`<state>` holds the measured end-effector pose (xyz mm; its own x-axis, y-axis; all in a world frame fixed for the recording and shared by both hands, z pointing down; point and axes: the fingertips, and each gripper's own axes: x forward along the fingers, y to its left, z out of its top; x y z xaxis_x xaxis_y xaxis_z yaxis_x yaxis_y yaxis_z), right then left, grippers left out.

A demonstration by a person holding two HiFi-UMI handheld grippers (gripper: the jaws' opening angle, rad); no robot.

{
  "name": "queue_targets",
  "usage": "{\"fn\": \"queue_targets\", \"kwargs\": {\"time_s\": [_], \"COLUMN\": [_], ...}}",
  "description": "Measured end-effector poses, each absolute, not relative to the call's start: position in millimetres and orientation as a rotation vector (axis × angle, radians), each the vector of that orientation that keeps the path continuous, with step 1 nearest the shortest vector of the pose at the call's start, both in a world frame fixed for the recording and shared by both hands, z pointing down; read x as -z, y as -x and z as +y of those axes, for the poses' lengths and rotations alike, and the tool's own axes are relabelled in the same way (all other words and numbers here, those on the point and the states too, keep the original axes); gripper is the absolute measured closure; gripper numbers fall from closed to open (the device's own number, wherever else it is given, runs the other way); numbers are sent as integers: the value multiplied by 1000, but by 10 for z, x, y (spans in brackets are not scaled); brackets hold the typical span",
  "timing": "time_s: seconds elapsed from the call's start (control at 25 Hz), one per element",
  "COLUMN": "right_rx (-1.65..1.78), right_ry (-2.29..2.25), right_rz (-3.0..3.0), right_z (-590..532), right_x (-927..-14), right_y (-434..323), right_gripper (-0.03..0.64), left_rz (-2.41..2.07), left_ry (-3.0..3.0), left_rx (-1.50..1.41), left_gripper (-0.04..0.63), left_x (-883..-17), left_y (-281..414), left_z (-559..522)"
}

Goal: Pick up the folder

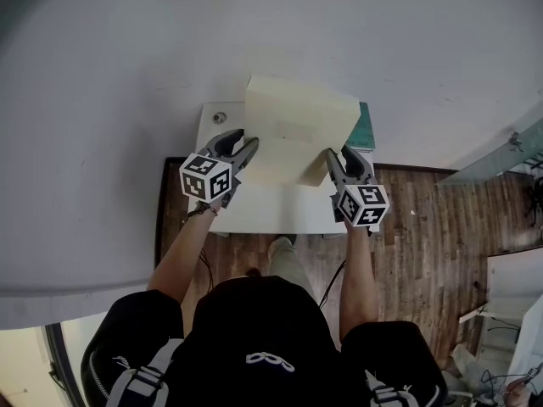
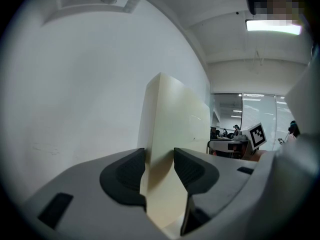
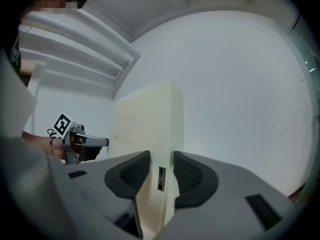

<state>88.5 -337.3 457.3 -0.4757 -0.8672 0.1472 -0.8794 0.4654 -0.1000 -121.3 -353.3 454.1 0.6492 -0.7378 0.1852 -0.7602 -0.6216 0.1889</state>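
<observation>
A cream box-shaped folder (image 1: 293,130) stands lifted above the small white table (image 1: 271,206), held from both ends. My left gripper (image 1: 239,153) is shut on its left edge; in the left gripper view the folder (image 2: 172,134) rises upright between the dark pads (image 2: 127,176). My right gripper (image 1: 338,164) is shut on the right edge, where the folder (image 3: 150,129) shows a small dark label between the pads (image 3: 187,174). Across each gripper view the other gripper's marker cube shows beyond the folder.
A teal item (image 1: 365,125) lies on the table behind the folder, and a small round knob (image 1: 220,118) sits at the table's back left. A plain white wall (image 1: 254,32) stands just beyond. Wood floor (image 1: 424,227) lies to the right, with a glass panel (image 1: 501,159) nearby.
</observation>
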Motion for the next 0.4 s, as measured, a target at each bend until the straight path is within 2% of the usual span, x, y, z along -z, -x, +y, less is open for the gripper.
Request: {"fn": "queue_targets", "kwargs": {"time_s": [0.4], "right_rx": [-258], "right_ry": [-1551], "right_rz": [-2614], "right_z": [-3385], "right_x": [-4655], "right_y": [-833], "right_gripper": [454], "left_rz": [-1224], "left_ry": [-2611], "left_rx": [-134], "left_gripper": [399], "left_x": [-4577], "left_y": [1267], "left_z": [-3555]}}
